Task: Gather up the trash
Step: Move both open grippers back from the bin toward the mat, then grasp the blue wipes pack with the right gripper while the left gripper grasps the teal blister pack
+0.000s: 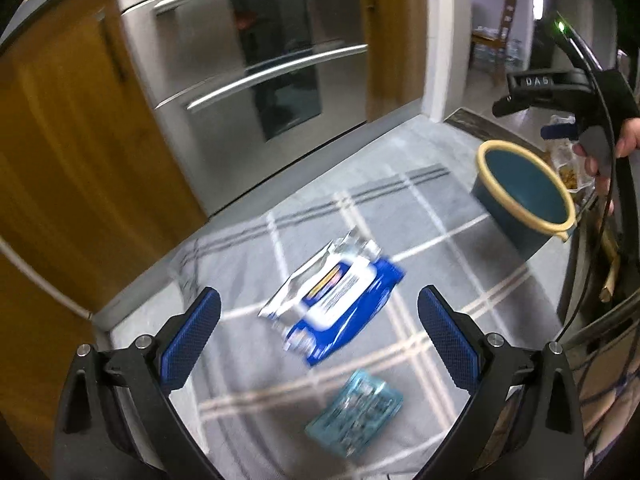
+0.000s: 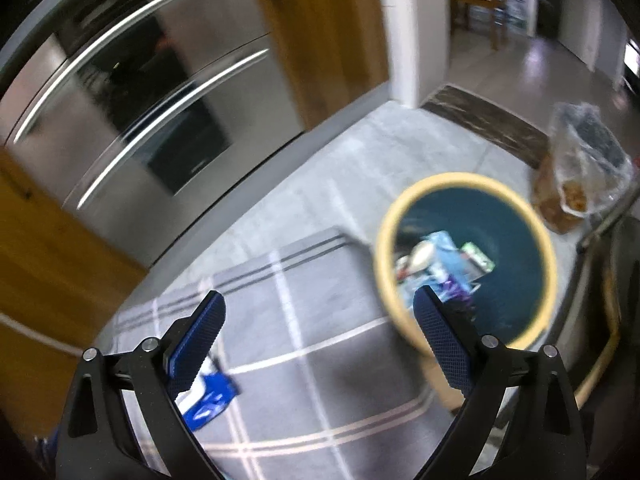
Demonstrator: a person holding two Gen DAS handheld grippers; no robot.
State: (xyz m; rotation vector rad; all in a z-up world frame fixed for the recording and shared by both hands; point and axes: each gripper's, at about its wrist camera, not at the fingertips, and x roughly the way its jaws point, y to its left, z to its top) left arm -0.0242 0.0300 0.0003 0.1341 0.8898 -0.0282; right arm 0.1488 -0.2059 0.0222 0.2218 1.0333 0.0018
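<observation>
Blue pads spread wide on the left hand-held gripper (image 1: 319, 334), empty, hanging right over the blue wipes packet (image 1: 336, 304) on the plaid rug (image 1: 440, 248). Packet's long axis runs diagonally, near-left to far-right. Right hand-held gripper (image 2: 319, 338), also wide apart and empty, sits by the teal bin (image 2: 520, 344), so the left one's closer.

Both wrist views angled down from above, sharing checked rug (image 1: 420, 216), bin (image 2: 466, 264).
</observation>
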